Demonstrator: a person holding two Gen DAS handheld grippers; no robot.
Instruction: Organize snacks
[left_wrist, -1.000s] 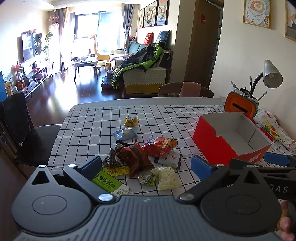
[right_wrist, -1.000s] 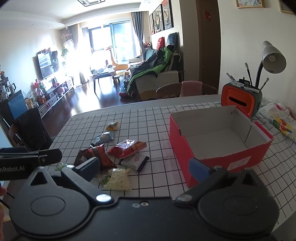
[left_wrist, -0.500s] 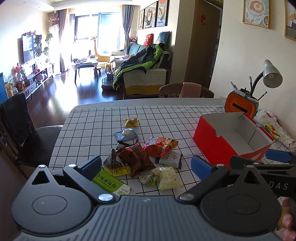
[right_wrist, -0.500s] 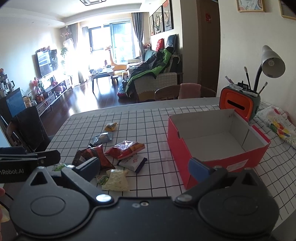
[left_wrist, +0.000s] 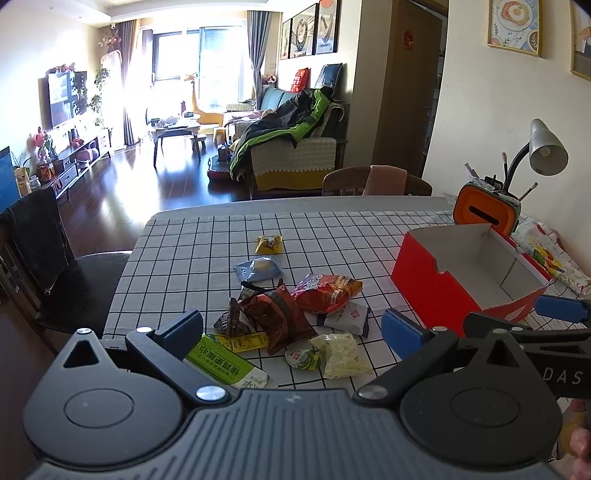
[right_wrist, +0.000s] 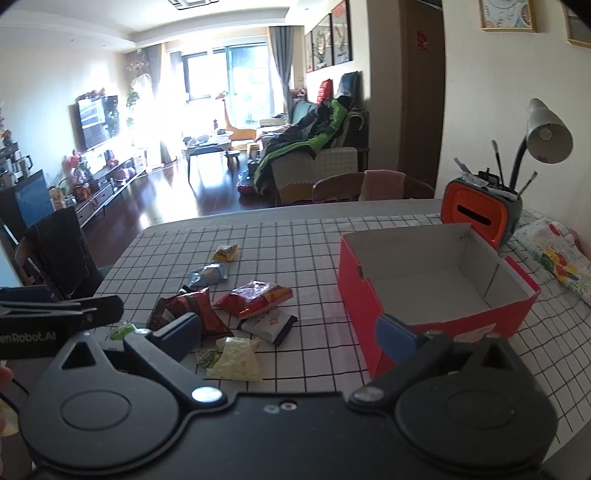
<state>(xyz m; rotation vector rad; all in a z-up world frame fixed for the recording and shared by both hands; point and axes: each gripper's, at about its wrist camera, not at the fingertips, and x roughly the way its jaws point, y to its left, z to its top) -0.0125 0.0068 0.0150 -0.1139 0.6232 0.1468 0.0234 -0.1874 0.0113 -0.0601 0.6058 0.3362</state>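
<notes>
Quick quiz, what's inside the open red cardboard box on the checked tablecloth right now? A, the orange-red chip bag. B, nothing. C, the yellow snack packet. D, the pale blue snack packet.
B: the open red cardboard box shows only its bare white floor, while the snack packets all lie on the checked tablecloth to its left.

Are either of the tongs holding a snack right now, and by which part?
Nothing is held. Left tongs and right tongs are both open, above the snack pile.

Loose snack packets lie clustered on the checked desk (left_wrist: 184, 258): a red chip bag (left_wrist: 327, 292), a dark brown bag (left_wrist: 275, 314), a green stick pack (left_wrist: 225, 363), a pale yellow pouch (left_wrist: 341, 354). An open red box (right_wrist: 436, 284) stands empty, well apart.
</notes>
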